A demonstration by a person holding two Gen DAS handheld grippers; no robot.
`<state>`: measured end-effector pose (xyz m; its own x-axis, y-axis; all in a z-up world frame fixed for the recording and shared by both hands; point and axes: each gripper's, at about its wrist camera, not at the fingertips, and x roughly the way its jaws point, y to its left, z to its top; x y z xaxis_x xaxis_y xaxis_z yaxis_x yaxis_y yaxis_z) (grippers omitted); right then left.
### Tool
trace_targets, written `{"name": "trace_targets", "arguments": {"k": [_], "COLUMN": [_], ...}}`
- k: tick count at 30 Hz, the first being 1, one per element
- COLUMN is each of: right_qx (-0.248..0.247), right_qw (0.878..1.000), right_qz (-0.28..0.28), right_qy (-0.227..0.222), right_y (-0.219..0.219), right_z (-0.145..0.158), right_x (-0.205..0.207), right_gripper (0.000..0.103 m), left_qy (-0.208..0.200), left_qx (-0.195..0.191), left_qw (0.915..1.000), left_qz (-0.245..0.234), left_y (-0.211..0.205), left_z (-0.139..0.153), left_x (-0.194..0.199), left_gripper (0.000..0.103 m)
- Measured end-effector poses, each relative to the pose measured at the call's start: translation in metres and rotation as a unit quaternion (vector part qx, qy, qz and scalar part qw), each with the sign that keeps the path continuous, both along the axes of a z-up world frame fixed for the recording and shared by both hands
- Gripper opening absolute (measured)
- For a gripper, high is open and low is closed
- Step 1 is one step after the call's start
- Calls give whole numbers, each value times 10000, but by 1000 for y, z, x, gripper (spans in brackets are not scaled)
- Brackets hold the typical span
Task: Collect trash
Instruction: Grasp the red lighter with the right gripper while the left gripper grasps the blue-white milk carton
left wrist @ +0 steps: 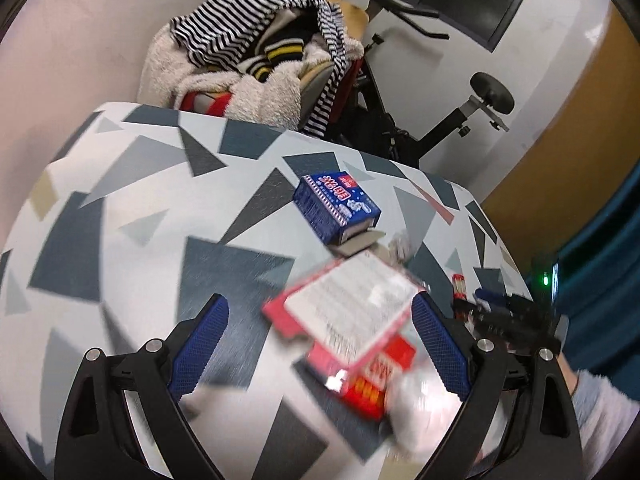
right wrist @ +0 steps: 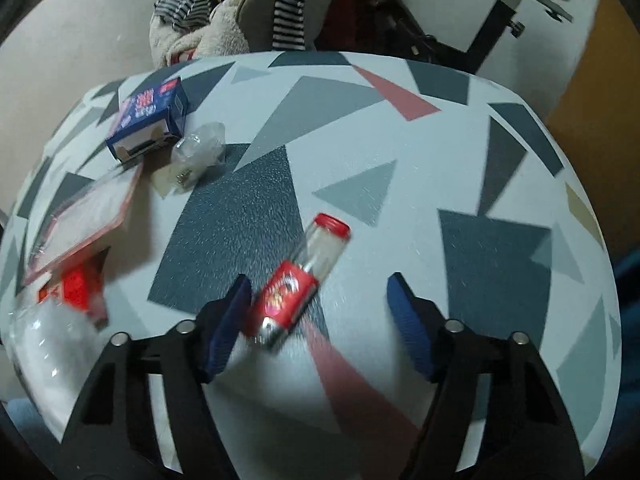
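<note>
1. Behind the table sits a chair heaped with clothes (left wrist: 256, 44), and an exercise bike (left wrist: 448, 112) stands by the white wall.
2. Covering the table (right wrist: 480, 184) is a cloth printed with grey, blue and pink triangles; the trash is spread over its near half.
3. Largest of the trash is a flat red-edged packet (left wrist: 352, 312), which lies on a red box (left wrist: 372, 384) with a clear plastic bag (left wrist: 420, 408) just beside it.
4. Farther back rests a blue carton (left wrist: 336, 208) with its end flap open, and in the right view a crumpled clear wrapper (right wrist: 200, 148) lies next to it.
5. A small bottle (right wrist: 300, 280) with a red cap and red label lies on its side, alone, nearer the right hand.
6. The left gripper (left wrist: 320, 328) is spread wide, the packet between its fingers near the right one; whether it touches is lost in blur.
7. The right gripper (right wrist: 318, 312) is also wide apart and holds nothing; the bottle lies between its fingers, close against the left one.
8. Judging by this, the bottle comes next: centre the fingers on its label, across the body, lower to the cloth and close gently so it does not roll away.
</note>
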<state>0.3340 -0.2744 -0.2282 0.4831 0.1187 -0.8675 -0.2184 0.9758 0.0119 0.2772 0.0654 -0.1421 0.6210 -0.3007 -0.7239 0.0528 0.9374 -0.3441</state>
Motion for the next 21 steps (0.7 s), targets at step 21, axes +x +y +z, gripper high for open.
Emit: {"name": "trace_targets", "arguments": {"k": [21], "right_qx": [258], "right_qw": [9981], "right_qz": [326], "right_qy": [-445], "right_y": [11], "right_z": [-9], "right_x": [0], "right_gripper": [28], "left_qy": [1364], "left_qx": [-716], "left_qw": [9813], "left_qz": [1158], "left_y": [-47], "left_z": [-75], "left_x": [196], "left_gripper": [94]}}
